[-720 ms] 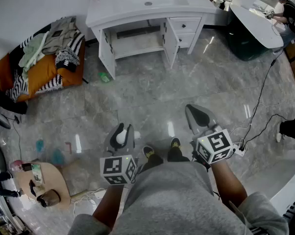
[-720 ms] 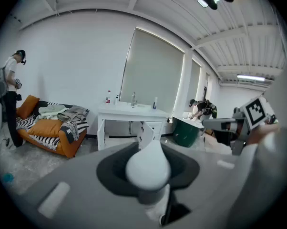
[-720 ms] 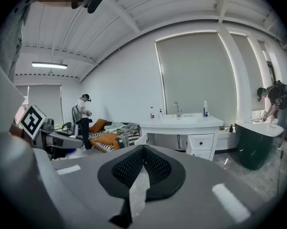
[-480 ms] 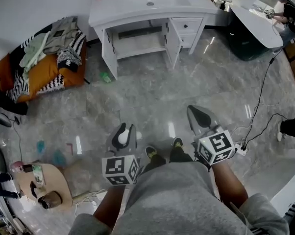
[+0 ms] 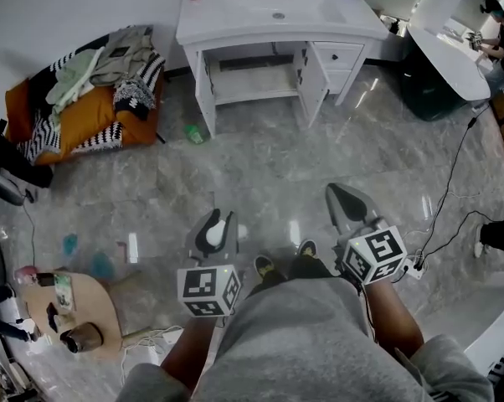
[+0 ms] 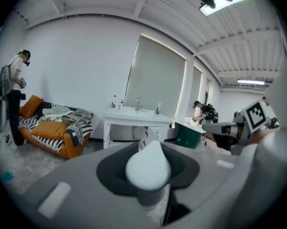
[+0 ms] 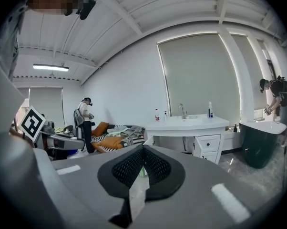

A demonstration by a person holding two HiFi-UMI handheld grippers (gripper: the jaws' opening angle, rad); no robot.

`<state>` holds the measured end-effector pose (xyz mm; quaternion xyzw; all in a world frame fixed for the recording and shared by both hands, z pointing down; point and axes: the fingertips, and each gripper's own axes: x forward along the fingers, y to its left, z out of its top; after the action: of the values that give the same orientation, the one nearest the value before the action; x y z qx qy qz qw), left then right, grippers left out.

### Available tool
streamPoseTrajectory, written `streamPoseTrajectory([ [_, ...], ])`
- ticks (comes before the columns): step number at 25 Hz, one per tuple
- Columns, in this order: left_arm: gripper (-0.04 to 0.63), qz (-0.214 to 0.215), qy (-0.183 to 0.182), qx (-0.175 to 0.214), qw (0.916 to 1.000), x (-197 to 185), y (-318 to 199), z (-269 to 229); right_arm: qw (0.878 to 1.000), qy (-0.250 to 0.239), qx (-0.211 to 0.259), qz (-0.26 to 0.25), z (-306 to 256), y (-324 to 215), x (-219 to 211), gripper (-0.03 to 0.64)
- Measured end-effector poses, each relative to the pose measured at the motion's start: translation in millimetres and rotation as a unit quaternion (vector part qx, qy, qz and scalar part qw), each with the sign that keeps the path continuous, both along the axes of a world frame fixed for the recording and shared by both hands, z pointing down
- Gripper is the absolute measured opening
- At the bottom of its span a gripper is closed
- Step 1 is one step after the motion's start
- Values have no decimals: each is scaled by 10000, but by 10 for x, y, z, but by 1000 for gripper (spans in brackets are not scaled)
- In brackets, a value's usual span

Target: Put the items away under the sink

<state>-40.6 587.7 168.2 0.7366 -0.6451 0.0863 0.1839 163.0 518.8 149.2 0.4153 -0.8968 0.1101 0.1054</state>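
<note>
Left tongs (image 5: 215, 226) grasp a white item (image 6: 148, 167). Right tongs (image 7: 141, 170) are clenched, empty. Well ahead of both stands the open sink cabinet (image 5: 203, 80), with a green bottle (image 5: 194, 133) on the floor beside it.

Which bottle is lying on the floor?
The green bottle, on its side on the floor beside the vanity's leg; those on the vanity top stand upright.

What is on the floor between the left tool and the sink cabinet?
In the head view, just bare floor and a small green bottle lying near the sink cabinet.
</note>
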Motion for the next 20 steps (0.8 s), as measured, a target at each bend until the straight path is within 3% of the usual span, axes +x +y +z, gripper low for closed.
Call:
streamPoseTrajectory([
  [20,117,-135,171,183,9996,-173,27,11,9996,174,210,10,-73,-65,-123,-2],
])
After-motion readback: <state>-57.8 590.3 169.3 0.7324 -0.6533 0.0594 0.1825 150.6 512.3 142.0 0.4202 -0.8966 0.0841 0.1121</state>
